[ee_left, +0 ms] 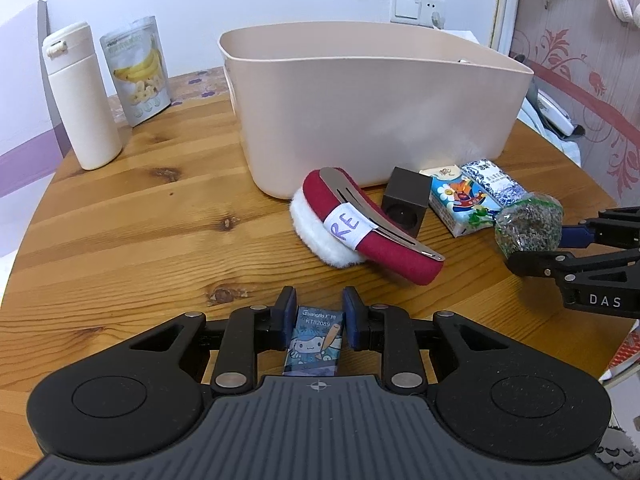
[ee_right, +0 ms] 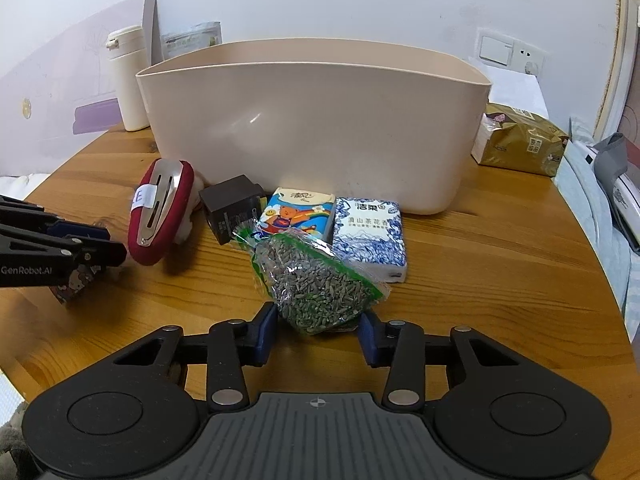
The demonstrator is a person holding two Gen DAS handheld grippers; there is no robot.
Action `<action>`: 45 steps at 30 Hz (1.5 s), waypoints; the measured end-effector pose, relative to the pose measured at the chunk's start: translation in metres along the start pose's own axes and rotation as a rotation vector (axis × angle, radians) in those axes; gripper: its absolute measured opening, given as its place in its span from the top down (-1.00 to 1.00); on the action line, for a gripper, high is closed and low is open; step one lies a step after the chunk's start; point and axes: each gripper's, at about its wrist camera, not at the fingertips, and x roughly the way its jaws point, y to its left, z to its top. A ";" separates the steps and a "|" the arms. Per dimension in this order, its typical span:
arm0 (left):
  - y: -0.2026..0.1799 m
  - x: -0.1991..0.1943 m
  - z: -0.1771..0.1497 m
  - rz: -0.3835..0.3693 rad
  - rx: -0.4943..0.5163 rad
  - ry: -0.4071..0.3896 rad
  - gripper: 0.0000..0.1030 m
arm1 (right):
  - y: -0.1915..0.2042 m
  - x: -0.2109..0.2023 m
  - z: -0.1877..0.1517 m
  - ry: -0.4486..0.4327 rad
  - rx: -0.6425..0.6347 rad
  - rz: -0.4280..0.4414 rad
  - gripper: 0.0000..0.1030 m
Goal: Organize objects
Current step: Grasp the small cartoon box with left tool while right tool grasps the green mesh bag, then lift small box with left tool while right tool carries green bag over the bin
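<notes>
Left gripper (ee_left: 318, 312) is clamped on a cartoon-printed eraser (ee_left: 316, 340), well in front of the beige bin (ee_left: 360, 112). Right gripper (ee_right: 318, 330) is closed on a seed bag (ee_right: 316, 284), near the bin's front wall.

White flask (ee_left: 82, 100) and banana-chip pouch (ee_left: 138, 70) stood on wooden worktop (ee_left: 140, 216); wall switch (ee_left: 406, 7) behind; gold packet (ee_right: 520, 140) right.

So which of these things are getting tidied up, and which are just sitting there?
Being tidied:
- cartoon eraser, gripped in the left jaws
- bag of seeds, in the right jaws
- beige bin
- red hair clip
- two tissue packs
- dark cube

Just sitting:
- white flask
- banana chips pouch
- gold packet
</notes>
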 end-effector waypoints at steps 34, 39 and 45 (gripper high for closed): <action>0.003 -0.064 0.045 0.024 0.034 -0.172 0.51 | -0.028 -0.050 0.025 -0.151 0.034 -0.058 0.25; 0.004 -0.070 0.065 0.019 0.036 -0.202 0.51 | -0.032 -0.055 0.036 -0.179 0.043 -0.067 0.25; 0.005 -0.073 0.089 0.024 0.054 -0.246 0.51 | -0.040 -0.061 0.051 -0.215 0.052 -0.080 0.25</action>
